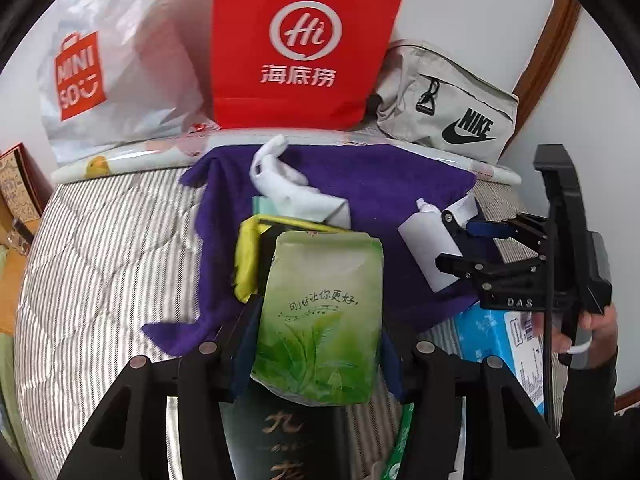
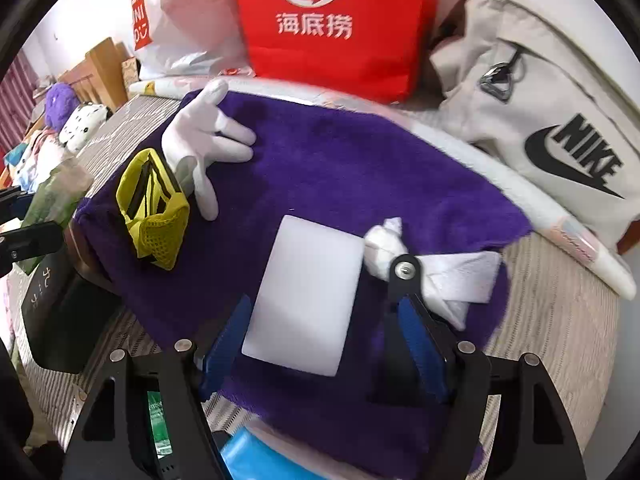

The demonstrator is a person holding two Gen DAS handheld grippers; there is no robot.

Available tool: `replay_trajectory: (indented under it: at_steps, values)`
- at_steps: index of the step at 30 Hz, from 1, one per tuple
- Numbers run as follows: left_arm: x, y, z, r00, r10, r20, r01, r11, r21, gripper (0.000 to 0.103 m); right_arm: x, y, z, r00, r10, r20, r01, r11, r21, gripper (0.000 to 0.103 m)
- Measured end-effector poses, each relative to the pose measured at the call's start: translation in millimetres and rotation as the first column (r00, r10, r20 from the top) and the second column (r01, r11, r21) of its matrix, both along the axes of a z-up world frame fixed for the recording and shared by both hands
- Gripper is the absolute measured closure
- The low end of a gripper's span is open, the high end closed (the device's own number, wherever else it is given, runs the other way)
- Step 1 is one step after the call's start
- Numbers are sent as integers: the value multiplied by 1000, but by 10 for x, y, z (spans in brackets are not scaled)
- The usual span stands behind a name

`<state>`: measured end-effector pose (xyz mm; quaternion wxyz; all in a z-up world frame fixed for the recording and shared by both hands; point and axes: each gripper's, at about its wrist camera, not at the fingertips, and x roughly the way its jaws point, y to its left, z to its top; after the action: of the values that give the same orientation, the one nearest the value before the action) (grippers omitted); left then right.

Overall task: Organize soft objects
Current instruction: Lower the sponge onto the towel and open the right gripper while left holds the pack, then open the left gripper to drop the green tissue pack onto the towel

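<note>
Green tissue pack (image 1: 320, 320) before purple towel (image 1: 360, 184)

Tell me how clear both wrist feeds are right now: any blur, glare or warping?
Left wrist view: sharp on the green tissue pack, with heavy fisheye bending at the edges and dark corners. Right wrist view: the white pad is clear, but the purple towel smears along its far edge; no strong glare in either.
</note>
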<state>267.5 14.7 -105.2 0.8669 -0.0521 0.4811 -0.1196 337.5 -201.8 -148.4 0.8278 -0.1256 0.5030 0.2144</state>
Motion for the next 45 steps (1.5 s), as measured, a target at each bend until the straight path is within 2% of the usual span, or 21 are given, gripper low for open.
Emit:
replay_trajectory:
  at_steps: [3, 5, 10, 14, 19, 25, 33, 37, 39, 41, 43, 45]
  values:
    - [97, -113, -2, 1000, -11, -6, 11, 1000, 7, 53, -75, -86, 81, 1000, -14, 11, 14, 1000, 28, 27]
    - [165, -209, -19, 1000, -28, -8, 28, 1000, 11, 53, -119, -137, 121, 1000, -18, 16, 17, 998, 57, 24]
    - [338, -370, -71, 999, -39, -24, 39, 999, -3, 53, -151, -194, 171, 999, -37, 40, 34, 997, 62, 23]
    - [510, -447, -85, 999, -33, -19, 32, 999, -20, 53, -294, -333, 255, 996, -59, 61, 52, 993, 107, 23]
    - [791, -492, -191, 1000, -4, -29, 4, 1000, 6, 53, -505, -477, 350, 994, -75, 76, 63, 986, 153, 23]
    - [1040, -491, -387, 998, 22, -63, -21, 1000, 24, 53, -616, -574, 351, 992, -101, 75, 87, 982, 170, 23]
    - [1135, -507, -502, 996, 21, -88, -18, 999, 33, 52, -635, -723, 268, 987, -153, 52, 139, 970, 199, 23]
    - [1170, -498, -550, 994, 20, -105, -16, 999, 41, 48, -622, -793, 284, 981, -189, 39, 174, 955, 239, 23]
    - [1164, -514, -537, 995, 9, -102, -5, 999, 39, 44, -645, -812, 306, 979, -200, 44, 183, 951, 249, 23]
    - [1151, -523, -518, 995, 5, -99, -2, 999, 35, 35, -667, -812, 312, 979, -197, 45, 180, 952, 247, 23]
    - [1124, -520, -491, 995, 7, -98, -4, 999, 35, 31, -693, -813, 305, 979, -197, 45, 180, 953, 243, 23]
    - [1097, -525, -467, 995, 9, -100, -4, 999, 53, 30, -721, -811, 298, 980, -195, 39, 180, 952, 246, 23]
